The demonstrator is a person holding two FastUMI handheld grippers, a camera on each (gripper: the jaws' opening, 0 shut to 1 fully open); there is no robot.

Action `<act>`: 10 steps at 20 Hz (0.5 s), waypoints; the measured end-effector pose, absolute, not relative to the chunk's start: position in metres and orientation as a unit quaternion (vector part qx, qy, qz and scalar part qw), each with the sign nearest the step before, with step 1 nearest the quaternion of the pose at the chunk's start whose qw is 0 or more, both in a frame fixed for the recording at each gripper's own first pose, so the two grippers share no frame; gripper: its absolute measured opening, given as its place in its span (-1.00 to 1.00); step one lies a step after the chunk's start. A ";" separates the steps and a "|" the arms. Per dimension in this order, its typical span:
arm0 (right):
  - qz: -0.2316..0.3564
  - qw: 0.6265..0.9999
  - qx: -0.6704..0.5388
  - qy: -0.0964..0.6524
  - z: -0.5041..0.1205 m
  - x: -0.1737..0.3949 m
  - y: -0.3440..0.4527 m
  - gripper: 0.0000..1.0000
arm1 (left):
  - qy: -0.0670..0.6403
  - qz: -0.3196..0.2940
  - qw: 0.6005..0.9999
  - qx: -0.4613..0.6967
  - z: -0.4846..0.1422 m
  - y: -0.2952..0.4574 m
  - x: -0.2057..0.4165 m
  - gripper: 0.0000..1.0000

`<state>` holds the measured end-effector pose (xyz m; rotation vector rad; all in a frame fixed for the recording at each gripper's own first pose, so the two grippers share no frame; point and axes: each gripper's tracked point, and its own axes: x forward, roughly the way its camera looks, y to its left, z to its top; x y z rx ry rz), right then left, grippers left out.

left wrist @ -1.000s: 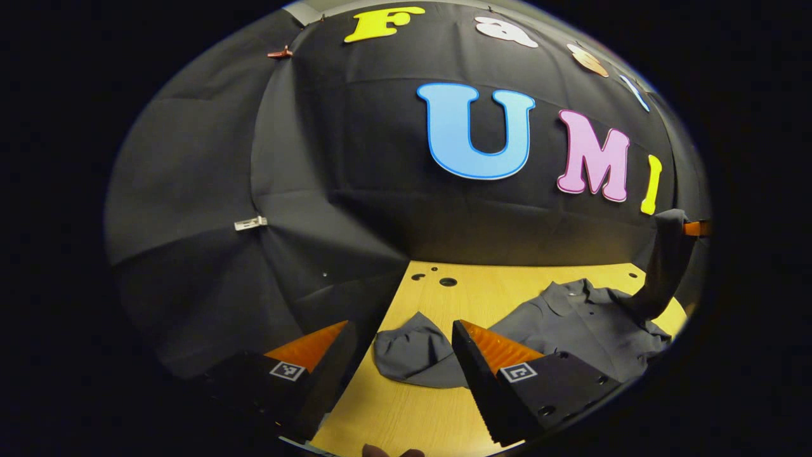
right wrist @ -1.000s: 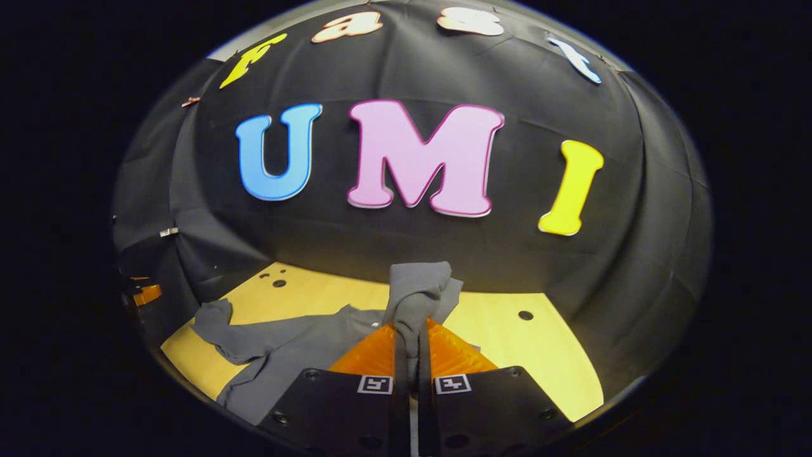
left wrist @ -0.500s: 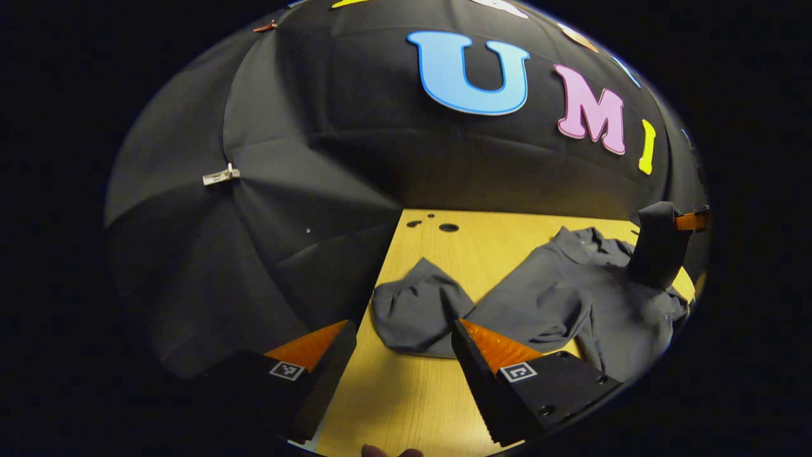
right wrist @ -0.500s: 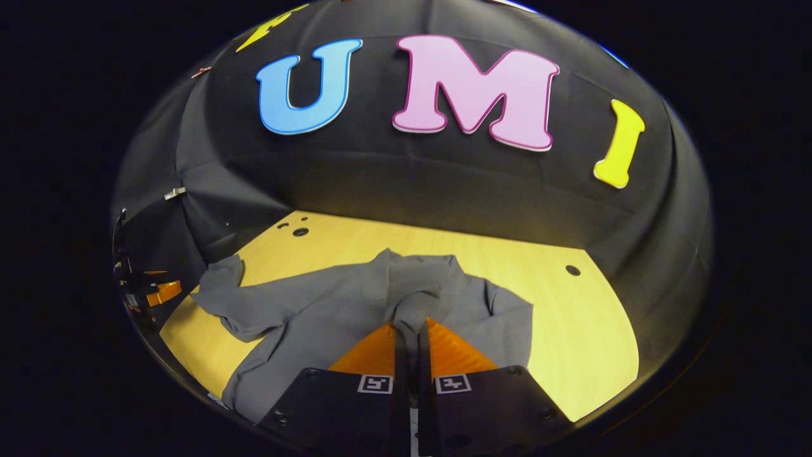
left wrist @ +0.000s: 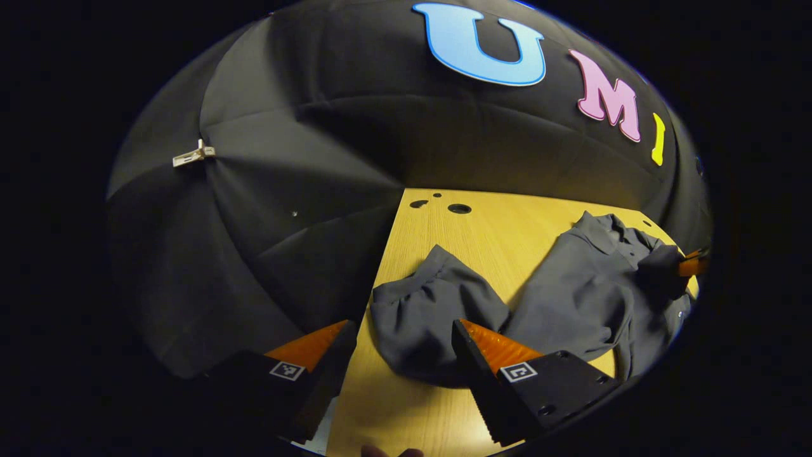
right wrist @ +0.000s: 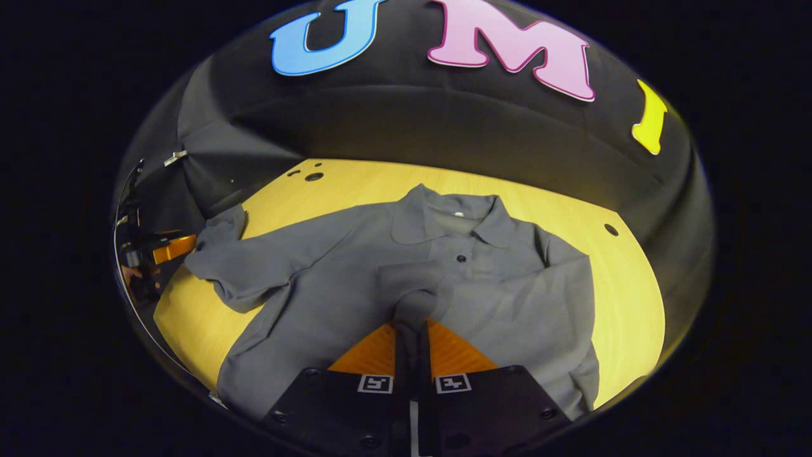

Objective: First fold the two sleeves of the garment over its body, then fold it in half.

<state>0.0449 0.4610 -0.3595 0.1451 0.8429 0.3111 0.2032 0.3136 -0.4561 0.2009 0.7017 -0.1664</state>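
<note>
Right gripper view: grey collared garment (right wrist: 355, 266) lies face up on the yellow wooden surface (right wrist: 625, 298), collar toward the booth wall, buttons down the placket visible. Right tongs (right wrist: 412, 330) are clenched on the end of one sleeve (right wrist: 415, 298), both fingers pressing the cloth, and hold it low over the chest just below the placket, so this sleeve lies folded across the body. The other sleeve (right wrist: 222, 263) stretches out flat toward the far side of the surface, its cuff near the surface edge. Beside that cuff, the left tongs (right wrist: 171, 249) show small at the rim of the view, with a hand (right wrist: 134, 274) behind them. Left gripper view: left tongs (left wrist: 399, 336) are released, fingers wide apart, hovering just above the bunched cuff of the outstretched sleeve (left wrist: 425, 317); whether one finger touches the cloth I cannot tell. Garment body (left wrist: 583, 298) lies beyond, rumpled. Right tongs (left wrist: 688, 265) sit at the far edge, gripping the folded sleeve end (left wrist: 660, 270) over the body. Several round holes (left wrist: 458, 208) mark the surface near the wall.
</note>
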 end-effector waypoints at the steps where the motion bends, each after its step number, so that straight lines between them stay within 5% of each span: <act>1: 0.153 0.896 0.068 0.412 -0.363 0.043 0.466 -0.81 | 0.346 -0.082 0.929 0.098 -0.461 0.315 0.207 0.83; 7: 0.178 0.876 0.061 0.443 -0.383 0.025 0.494 -0.80 | 0.367 -0.091 0.921 0.094 -0.482 0.311 0.223 0.92; 10: 0.198 0.857 0.092 0.467 -0.384 0.008 0.508 -0.58 | 0.371 -0.098 0.919 0.090 -0.488 0.304 0.225 0.92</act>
